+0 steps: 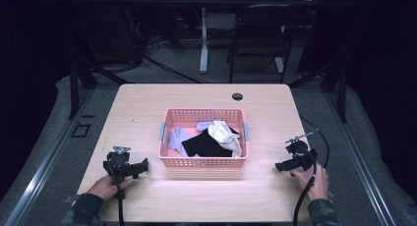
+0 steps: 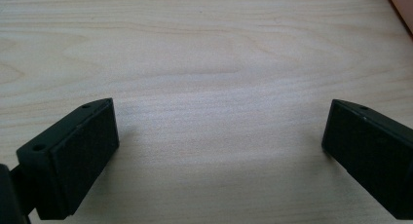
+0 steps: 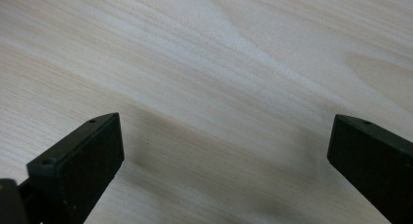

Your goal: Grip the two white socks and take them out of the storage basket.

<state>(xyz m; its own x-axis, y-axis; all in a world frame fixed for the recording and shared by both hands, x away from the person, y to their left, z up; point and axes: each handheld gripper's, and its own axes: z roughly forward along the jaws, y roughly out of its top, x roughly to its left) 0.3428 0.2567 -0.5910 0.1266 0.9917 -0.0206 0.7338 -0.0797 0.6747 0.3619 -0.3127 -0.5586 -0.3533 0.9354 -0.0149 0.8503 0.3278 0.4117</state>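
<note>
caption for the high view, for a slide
Person rests open left tongs and right tongs on the table beside a pink basket of socks.

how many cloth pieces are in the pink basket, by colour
In the pink basket, as far as the high view shows:
black cloth: 1
white cloth: 1
pale lavender cloth: 1
Total: 3

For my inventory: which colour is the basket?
Pink basket; the high view shows it best.

Pink plastic lattice basket [image 1: 203, 161] — mid-table, upright.
Inside are piled a black cloth [image 1: 205, 145], a white sock [image 1: 223, 134] and pale lavender socks [image 1: 178, 138] — loosely overlapped.
</note>
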